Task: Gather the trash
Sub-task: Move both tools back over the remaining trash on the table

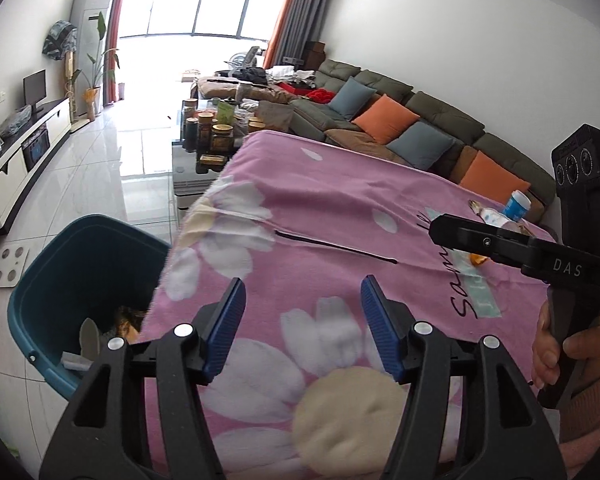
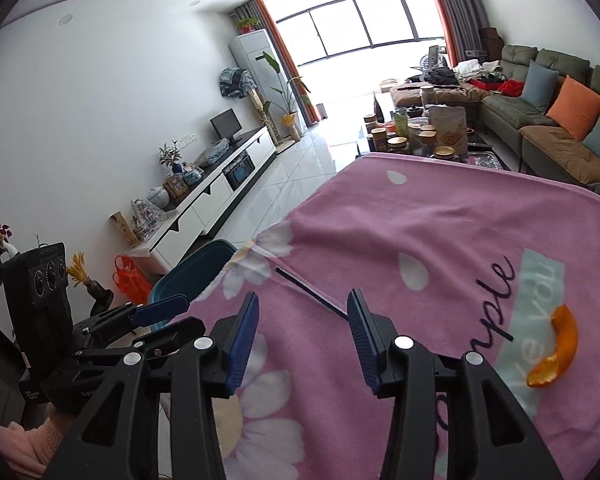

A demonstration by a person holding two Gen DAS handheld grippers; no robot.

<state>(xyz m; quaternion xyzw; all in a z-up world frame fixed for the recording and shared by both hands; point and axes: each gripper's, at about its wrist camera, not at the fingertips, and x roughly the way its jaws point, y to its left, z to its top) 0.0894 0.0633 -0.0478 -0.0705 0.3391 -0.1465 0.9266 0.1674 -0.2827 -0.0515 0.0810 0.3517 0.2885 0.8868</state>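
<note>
Left wrist view, left to right: teal trash bin (image 1: 60, 280) at lower left on the floor, some scraps visible inside, partly hidden by the edge of the pink flowered cloth (image 1: 320, 208) covering the desk. Left tongs (image 1: 303, 320) at bottom center, blue pads spread apart, nothing between them, hovering over the cloth. A thin dark stick (image 1: 336, 246) lies on the cloth at mid frame. At right edge, the right tongs (image 1: 440, 229) seen from the side, held in a hand (image 1: 560, 352), with a plastic bottle (image 1: 508, 212) lying on the cloth just behind them and a bit of orange peel (image 1: 478, 260) below them. Right wrist view: left tongs at lower left beside the bin rim (image 2: 196, 272); right tongs (image 2: 303, 332) at bottom center, released, pads apart, empty, above the cloth; stick just beyond the tips; orange peel (image 2: 556, 352) at lower right on the cloth's pale printed band, well apart from the pads. Sofa (image 2: 560, 92) with cushions at upper right.
</note>
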